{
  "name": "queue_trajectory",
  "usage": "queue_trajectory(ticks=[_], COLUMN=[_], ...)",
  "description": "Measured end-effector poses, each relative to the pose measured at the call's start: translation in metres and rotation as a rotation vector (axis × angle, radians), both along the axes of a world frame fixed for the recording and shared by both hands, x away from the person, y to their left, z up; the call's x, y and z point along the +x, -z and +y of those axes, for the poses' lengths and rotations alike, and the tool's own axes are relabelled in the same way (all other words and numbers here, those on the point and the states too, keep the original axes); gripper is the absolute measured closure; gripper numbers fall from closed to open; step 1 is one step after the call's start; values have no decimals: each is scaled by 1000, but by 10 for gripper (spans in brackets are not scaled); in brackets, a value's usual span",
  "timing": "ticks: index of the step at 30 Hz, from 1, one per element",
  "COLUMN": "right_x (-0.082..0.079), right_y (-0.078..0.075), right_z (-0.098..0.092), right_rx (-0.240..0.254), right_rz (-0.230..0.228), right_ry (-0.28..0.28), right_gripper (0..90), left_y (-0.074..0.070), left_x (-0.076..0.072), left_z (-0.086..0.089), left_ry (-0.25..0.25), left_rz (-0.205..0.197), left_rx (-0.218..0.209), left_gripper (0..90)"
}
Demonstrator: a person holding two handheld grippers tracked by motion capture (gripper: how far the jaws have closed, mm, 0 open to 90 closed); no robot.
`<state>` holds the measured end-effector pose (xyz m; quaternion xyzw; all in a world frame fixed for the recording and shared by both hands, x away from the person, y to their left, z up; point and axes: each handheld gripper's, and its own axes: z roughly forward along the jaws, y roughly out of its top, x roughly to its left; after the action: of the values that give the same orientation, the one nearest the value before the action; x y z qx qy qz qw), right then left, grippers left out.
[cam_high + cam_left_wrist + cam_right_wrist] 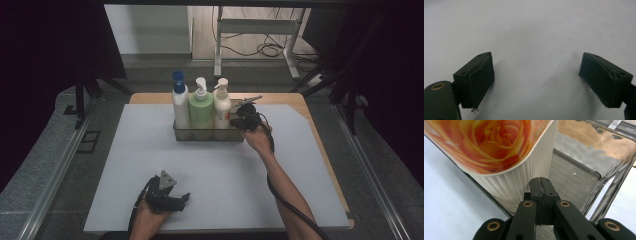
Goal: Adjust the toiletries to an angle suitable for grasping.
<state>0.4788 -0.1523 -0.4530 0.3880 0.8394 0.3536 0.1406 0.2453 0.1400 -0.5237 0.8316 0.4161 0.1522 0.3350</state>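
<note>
Your left gripper (170, 195) rests low on the near-left part of the white tabletop (215, 190), held in your left hand (147, 217). In the left gripper view its fingers (477, 80) stand spread wide apart with nothing but bare white surface between them — released and empty.

Your right gripper (243, 117) is reached out to the far middle of the tabletop, at the right end of a clear rectangular bin (207, 134). In the right gripper view its fingers (537, 192) are pressed flat together, pad against pad. They sit at the clear wall of the bin (579, 180), but you cannot tell from these views whether a thin wall edge is pinched between them.

The bin holds three pump bottles upright in a row: a white one with a blue cap (180, 102) at the left, a green one (201, 107) in the middle and a cream one (222, 105) at the right — the one nearest your right gripper. Close up, that cream bottle (506, 167) shows a ribbed base and an orange rose print, standing just left of the closed fingers, with bare bin floor to its right.
</note>
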Motion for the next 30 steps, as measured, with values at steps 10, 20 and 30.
queue_trajectory(ticks=[10,20,30], right_x=[-3,-6,-8], right_y=[-1,-1,-1], right_z=[2,3,4], right_rx=[-5,-9,-14], right_rz=[3,3,1], right_ry=[-18,-26,-34], right_gripper=[900,900,900], left_y=[0,0,0], left_x=[0,0,0], left_z=[0,0,0], left_ry=[0,0,0], left_rz=[0,0,1], left_rx=[0,0,0], left_gripper=[120,120,120])
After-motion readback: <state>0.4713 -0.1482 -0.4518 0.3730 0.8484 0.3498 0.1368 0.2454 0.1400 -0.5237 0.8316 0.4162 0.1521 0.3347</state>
